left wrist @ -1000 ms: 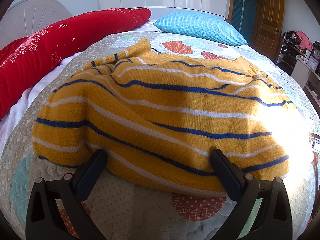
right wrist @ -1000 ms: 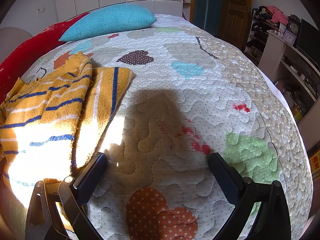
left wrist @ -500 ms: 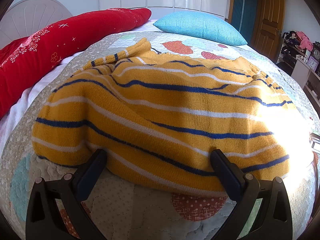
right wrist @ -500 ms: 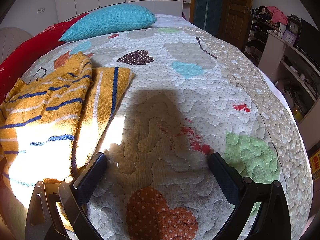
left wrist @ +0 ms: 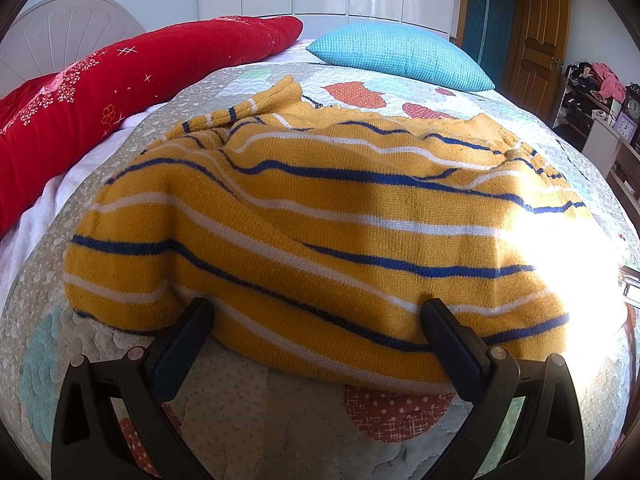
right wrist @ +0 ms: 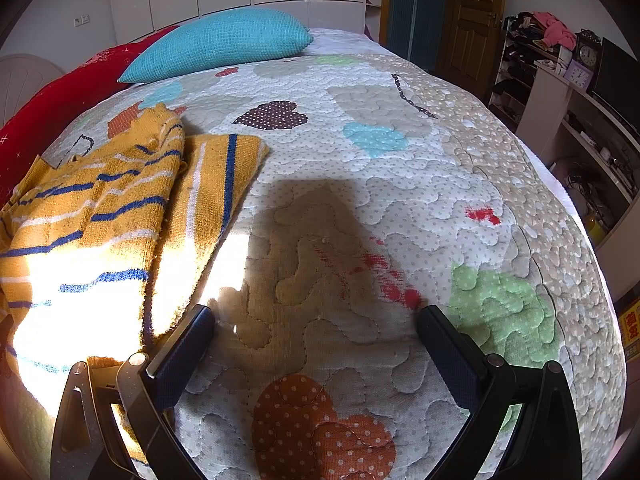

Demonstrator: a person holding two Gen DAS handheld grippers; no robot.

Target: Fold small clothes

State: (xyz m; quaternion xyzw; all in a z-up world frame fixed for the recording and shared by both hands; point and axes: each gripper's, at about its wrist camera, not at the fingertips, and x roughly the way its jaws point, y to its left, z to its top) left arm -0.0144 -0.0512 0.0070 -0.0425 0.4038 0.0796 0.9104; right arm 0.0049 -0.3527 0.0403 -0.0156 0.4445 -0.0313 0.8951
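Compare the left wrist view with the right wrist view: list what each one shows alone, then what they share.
Left wrist only: nearly the whole yellow striped sweater, bunched, filling the frame between the open fingers of the left hand-held gripper, whose tips meet its near edge; also a white headboard.

Right wrist only: the open right hand-held gripper over bare quilt, with a shadow across it, and the sweater's flat right flap.

Both: the sweater, blue pillow, red bolster, wooden door and cluttered shelves.

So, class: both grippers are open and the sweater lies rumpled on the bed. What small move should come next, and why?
Probably ease the left gripper forward and close on the sweater hem: its fingers already straddle that near edge, holding nothing.
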